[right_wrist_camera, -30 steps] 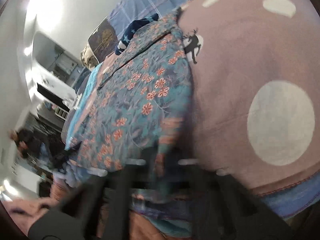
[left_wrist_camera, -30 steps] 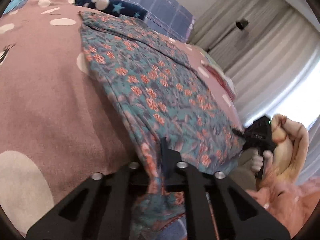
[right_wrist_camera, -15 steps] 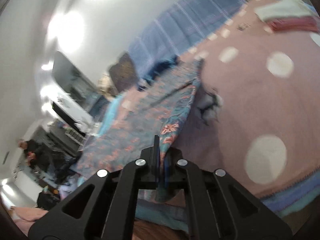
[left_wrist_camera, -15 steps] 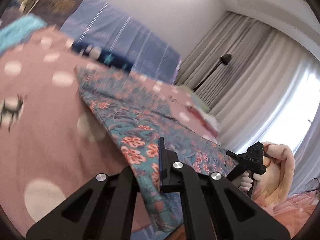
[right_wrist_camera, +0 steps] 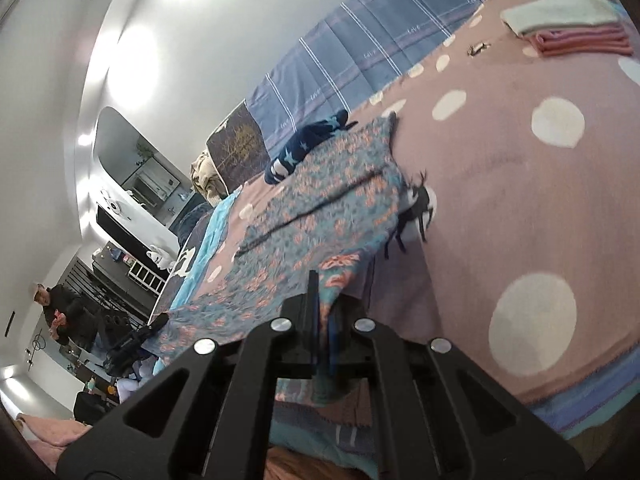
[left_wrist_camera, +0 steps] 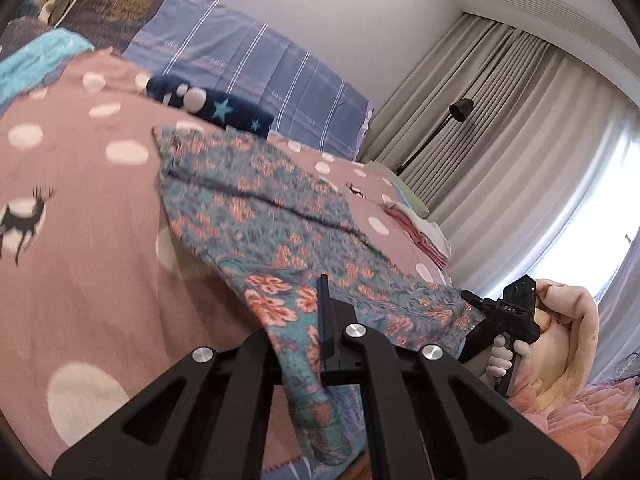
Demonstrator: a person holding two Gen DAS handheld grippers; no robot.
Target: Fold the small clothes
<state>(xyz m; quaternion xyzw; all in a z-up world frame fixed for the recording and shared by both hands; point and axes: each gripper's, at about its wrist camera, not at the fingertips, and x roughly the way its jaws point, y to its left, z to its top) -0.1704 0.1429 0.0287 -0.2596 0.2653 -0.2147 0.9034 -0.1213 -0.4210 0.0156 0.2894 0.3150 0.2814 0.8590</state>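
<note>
Currently the garment (left_wrist_camera: pixel 256 208) is being held by 2 near corners, left gripper (left_wrist_camera: pixel 323 320) and right gripper (right_wrist_camera: pixel 316 312) both clamped shut on it; edges should be kept level while folding.

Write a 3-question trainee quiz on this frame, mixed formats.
1. True or false: both grippers are shut on the floral garment.
2. Which item lies beyond the garment's far edge? A) navy star-print cloth B) a shoe C) a book
3. Fill in: the folded pink and white stack rests on the ____ blanket.

Key: 1 true: left gripper and right gripper each pinch a near corner. 2 A. 3 polka-dot.
</note>
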